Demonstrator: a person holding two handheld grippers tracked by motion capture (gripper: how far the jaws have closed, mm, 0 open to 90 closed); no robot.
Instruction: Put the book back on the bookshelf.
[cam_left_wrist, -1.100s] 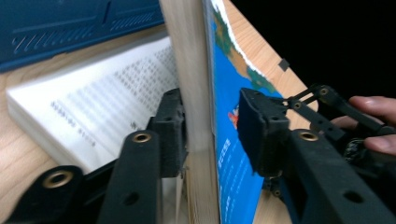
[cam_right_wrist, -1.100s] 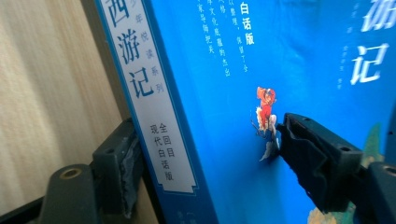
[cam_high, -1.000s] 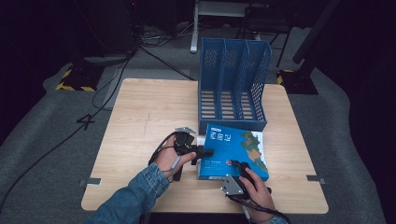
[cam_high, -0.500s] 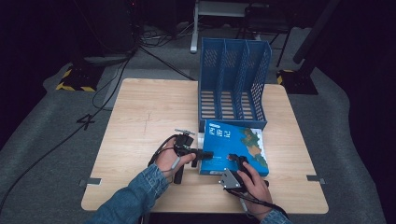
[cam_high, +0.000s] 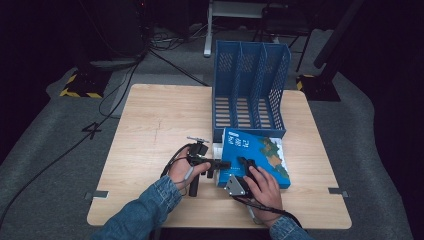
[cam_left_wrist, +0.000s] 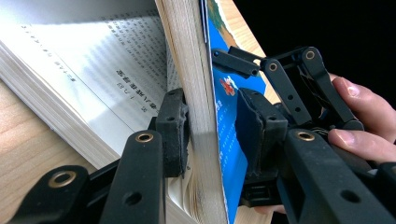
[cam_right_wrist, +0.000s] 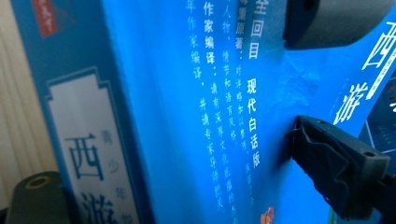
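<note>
A blue-covered book lies on the table just in front of the blue file rack. My left gripper reaches in from the book's left edge. In the left gripper view this gripper is shut on a raised wad of pages and the blue cover, with printed open pages below. My right gripper rests on the book's near left part. In the right gripper view its jaws have just been opening and stand wide, the blue cover between them, one pad at the cover.
The wooden table has bare room to the left of the book and rack. Dark floor with cables surrounds it. A person's hand holding the right gripper shows beyond the cover in the left gripper view.
The right hand has slid a little forward and to the left along the book's near part. The left hand has stayed where it was, still holding the cover and pages.
</note>
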